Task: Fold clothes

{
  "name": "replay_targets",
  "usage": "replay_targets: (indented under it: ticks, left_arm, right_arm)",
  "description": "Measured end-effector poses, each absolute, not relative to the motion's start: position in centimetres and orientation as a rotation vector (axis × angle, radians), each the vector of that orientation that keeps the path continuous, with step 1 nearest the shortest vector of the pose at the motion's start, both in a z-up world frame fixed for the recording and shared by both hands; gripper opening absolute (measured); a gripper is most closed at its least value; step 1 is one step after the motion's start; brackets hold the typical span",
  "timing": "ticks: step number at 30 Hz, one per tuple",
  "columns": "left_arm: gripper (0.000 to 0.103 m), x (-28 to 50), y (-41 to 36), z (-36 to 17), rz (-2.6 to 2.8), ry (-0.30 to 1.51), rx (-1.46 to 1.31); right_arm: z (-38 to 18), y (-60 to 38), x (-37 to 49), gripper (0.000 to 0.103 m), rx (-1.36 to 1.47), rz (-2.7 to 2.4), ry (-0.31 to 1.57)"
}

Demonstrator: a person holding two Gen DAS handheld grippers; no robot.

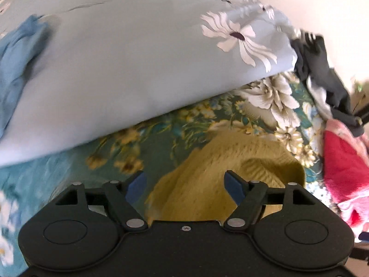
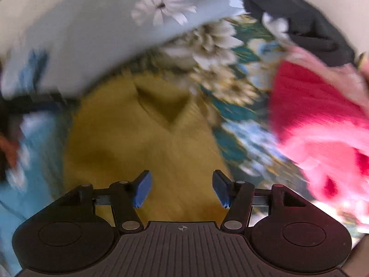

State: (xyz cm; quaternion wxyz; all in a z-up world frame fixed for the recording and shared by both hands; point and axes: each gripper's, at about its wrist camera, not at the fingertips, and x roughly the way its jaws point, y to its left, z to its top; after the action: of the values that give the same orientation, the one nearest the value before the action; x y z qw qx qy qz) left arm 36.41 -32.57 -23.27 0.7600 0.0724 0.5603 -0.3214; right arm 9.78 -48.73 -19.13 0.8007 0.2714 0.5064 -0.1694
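Note:
A mustard-yellow knit sweater (image 1: 207, 180) lies on a teal floral bedsheet (image 1: 161, 133); its V-neck shows in the right wrist view (image 2: 166, 110). My left gripper (image 1: 184, 184) hovers over the sweater's edge, open, with nothing pressed between its blue pads. My right gripper (image 2: 182, 189) stands over the sweater's body (image 2: 161, 161), also open, the knit showing below the gap. The right wrist view is blurred by motion.
A pale blue pillow with white daisies (image 1: 138, 57) lies behind the sweater. A red and pink fluffy garment (image 1: 341, 173) (image 2: 318, 115) sits to the right, dark clothes (image 1: 322, 69) (image 2: 299, 18) behind it. A blue cloth (image 1: 20, 53) lies on the pillow's left.

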Motion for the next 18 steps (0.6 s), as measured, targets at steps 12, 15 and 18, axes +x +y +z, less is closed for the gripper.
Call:
replay_targets:
  ticks: [12, 15, 18]
  left_arm:
    - [0.077, 39.3, -26.8, -28.1, -0.563, 1.264, 0.15]
    - [0.077, 39.8, -25.7, -29.1, -0.582, 1.269, 0.153]
    - [0.076, 39.8, -26.2, -30.0, -0.664, 1.271, 0.181]
  right_arm:
    - [-28.1, -52.5, 23.3, 0.055, 0.928, -0.237, 0.939]
    - [-29.0, -52.3, 24.5, 0.055, 0.978, -0.198, 0.928]
    - [-29.9, -52.4, 25.8, 0.051, 1.002, -0.186, 0.927]
